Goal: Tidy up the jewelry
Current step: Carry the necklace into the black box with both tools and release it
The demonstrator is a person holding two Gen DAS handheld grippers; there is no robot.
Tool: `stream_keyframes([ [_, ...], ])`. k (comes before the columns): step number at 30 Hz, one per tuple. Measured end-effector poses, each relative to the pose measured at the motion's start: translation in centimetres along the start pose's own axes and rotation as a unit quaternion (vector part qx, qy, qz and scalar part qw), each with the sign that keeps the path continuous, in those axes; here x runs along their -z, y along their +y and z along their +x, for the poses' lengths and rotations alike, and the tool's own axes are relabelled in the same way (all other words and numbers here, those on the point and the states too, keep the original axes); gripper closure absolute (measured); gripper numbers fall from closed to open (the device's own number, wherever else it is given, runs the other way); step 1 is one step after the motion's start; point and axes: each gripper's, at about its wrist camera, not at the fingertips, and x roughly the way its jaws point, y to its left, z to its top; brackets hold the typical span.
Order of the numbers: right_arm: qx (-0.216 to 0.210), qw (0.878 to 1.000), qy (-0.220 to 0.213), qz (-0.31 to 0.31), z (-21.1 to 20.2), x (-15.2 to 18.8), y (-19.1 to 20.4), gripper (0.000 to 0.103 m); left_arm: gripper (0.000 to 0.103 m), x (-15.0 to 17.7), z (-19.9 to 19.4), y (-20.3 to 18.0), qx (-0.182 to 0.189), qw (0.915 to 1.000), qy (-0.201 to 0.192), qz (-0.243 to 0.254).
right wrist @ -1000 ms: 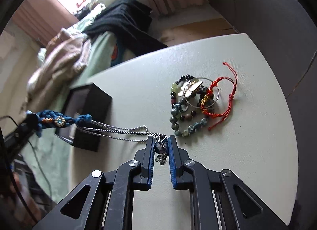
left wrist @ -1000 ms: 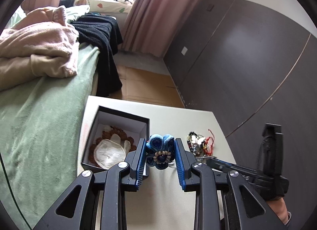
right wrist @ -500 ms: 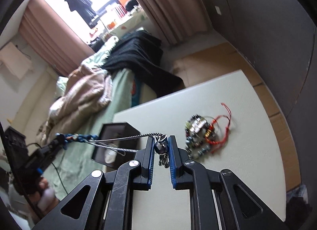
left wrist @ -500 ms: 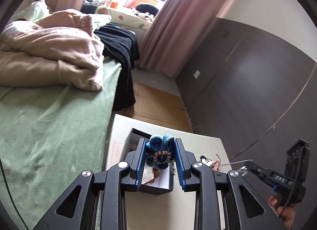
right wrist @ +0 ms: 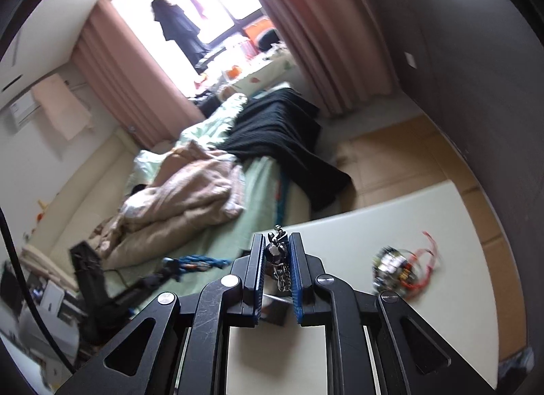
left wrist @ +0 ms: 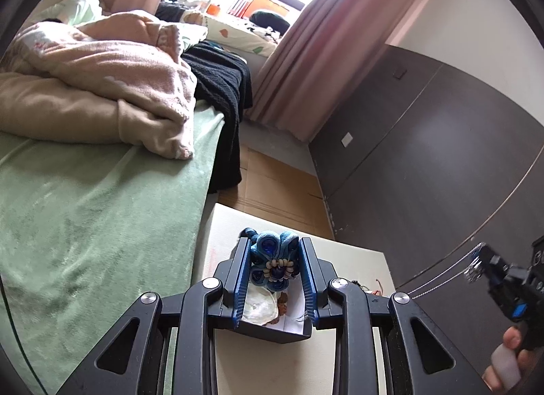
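Counter [left wrist: 350,259] beside bed [left wrist: 85,208]; box [left wrist: 282,328] near the counter's bed-side edge. Left hand-held gripper [left wrist: 274,269] pinches blue ornament [left wrist: 273,264] above the box; right hand-held gripper [right wrist: 278,259] pinches pendant [right wrist: 278,255], chain [left wrist: 438,279] taut between. Lower both together, coil chain in, avoid snagging bracelets [right wrist: 401,267].

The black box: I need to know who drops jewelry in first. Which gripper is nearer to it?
Left. The left gripper, shut on the blue ornament, hangs right over the black box. The right gripper, shut on the chain, is off to the side.
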Motion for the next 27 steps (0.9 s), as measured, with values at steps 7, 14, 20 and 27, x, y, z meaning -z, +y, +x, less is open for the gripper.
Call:
stream_keyframes([
  [7, -0.016, 0.999, -0.006, -0.05, 0.9, -2.2, 6.0, 0.088, 0.074, -0.8, -0.3, 1.0, 0.014, 0.9998, -0.003, -0.015],
  [14, -0.018, 0.995, -0.007, -0.097, 2.1, -4.0, 11.3, 0.088, 0.074, -1.3, -0.7, 1.8, 0.028, 0.9992, -0.004, -0.026],
  [20, -0.019, 0.993, -0.008, -0.116, 3.0, -4.8, 13.5, 0.088, 0.074, -1.5, -0.6, 1.9, 0.037, 0.999, 0.0, -0.026],
  [27, -0.014, 0.992, -0.002, -0.124, 4.3, -4.7, 14.6, 0.088, 0.074, -1.8, -0.4, 2.2, 0.041, 0.9987, 0.002, -0.029],
])
